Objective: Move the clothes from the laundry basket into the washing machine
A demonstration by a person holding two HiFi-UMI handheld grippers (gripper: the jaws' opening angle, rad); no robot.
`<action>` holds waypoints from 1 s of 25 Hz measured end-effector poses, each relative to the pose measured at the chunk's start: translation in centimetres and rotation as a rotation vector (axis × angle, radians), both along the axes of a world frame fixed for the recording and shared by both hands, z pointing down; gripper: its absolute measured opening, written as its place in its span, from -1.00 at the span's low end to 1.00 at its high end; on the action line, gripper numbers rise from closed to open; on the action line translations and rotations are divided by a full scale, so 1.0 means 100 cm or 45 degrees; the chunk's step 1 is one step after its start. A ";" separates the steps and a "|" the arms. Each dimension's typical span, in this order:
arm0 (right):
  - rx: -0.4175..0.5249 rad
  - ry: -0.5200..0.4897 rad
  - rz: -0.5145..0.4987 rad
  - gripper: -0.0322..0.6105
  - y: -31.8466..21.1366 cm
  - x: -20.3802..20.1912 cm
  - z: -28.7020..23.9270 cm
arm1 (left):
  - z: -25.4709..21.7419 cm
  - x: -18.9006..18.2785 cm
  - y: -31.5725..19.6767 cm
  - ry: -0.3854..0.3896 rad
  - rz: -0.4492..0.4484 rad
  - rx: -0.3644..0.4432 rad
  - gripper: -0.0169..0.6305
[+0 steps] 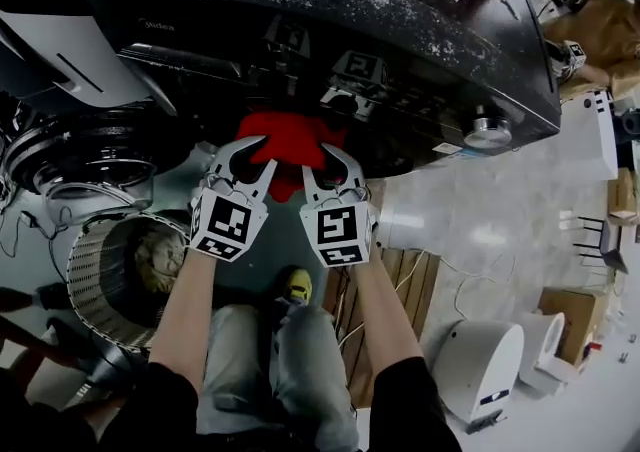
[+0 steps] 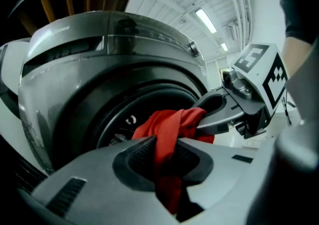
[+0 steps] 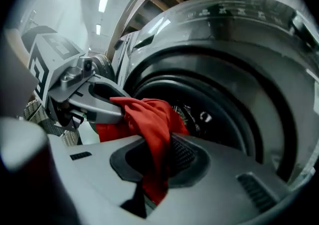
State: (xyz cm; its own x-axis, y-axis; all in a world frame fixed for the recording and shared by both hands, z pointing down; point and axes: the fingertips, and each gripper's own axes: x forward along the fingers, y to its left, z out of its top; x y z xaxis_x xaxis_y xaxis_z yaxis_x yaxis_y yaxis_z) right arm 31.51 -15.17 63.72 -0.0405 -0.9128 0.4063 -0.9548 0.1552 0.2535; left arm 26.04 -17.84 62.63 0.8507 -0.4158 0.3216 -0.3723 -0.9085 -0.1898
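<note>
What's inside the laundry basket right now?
One pale beige crumpled cloth shows inside the laundry basket. The person's left forearm covers its right side and the bottom is dark, so more clothes there cannot be ruled out.

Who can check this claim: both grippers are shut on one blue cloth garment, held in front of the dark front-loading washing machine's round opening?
One detail is wrong: the cloth garment is red, not blue, as both gripper views show. The rest stands: the left gripper and right gripper are both shut on it, in front of the dark front-loading washing machine and its round opening.
</note>
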 end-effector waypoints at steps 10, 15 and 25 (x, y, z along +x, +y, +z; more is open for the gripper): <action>0.200 -0.041 0.089 -0.69 -0.063 0.043 0.069 | 0.067 0.043 -0.063 0.201 -0.040 0.102 -0.71; 0.275 -0.140 0.165 -0.69 -0.085 0.068 0.089 | 0.082 0.063 -0.086 0.291 -0.046 0.092 -0.71; 0.435 -0.310 0.263 -0.69 -0.127 0.099 0.097 | 0.086 0.093 -0.132 0.441 -0.065 0.057 -0.72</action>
State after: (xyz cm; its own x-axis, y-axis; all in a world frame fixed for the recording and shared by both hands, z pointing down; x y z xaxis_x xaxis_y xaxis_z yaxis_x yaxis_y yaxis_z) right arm 41.41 -27.86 73.38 0.0992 -0.9916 0.0826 -0.9950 -0.0977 0.0214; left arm 35.30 -30.99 71.24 0.8840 -0.4675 -0.0020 -0.4660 -0.8808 -0.0835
